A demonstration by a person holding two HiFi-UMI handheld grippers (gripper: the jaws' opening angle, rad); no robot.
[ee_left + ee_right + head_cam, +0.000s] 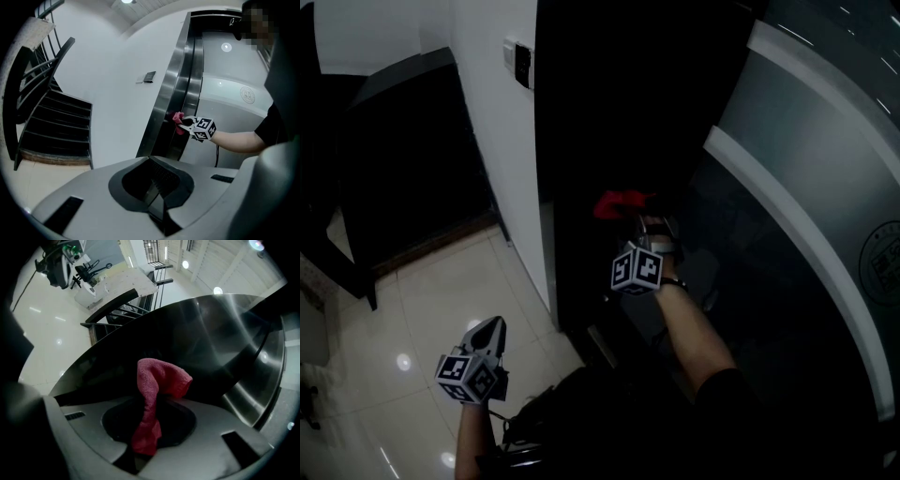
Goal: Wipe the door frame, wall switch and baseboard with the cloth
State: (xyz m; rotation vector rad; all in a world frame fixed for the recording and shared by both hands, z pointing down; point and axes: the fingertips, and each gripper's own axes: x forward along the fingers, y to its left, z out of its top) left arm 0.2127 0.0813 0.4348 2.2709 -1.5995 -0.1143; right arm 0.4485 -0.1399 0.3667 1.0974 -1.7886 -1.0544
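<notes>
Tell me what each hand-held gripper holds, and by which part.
The right hand-held gripper is shut on the red cloth, pinching its lower bunched end; the upper fold sticks out ahead. The left hand-held gripper is shut, empty.

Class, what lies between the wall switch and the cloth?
Between wall switch and cloth: bare white wall, then the steel door frame. Left gripper view shows it.

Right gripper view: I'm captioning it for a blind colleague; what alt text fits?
The right gripper is shut on a red cloth, its folded top held up before a dark, shiny metal door frame. A pale tiled floor and a staircase show beyond, upper left.
</notes>
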